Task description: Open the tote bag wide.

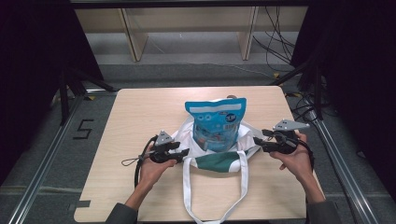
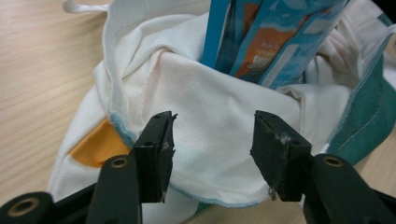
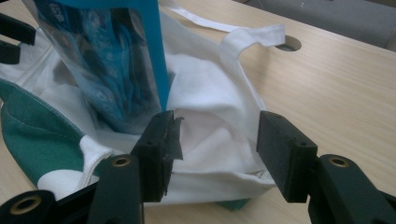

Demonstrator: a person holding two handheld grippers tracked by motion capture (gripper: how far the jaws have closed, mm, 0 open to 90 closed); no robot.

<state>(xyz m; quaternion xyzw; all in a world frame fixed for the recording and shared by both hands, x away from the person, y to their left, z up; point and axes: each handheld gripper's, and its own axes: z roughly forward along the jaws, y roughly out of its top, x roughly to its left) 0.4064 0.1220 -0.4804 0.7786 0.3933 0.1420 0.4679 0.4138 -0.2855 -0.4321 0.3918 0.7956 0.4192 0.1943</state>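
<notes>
Flanking blue snack packet (image 1: 216,124) in tote bag (image 1: 233,161), tools agape

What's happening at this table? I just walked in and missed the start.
A person is packing a blue snack bag into a white and green tote bag on the wooden table. The snack bag stands upright in the tote's crumpled mouth. The left tongs and right tongs sit open on either side of the tote, gripping nothing.
</notes>
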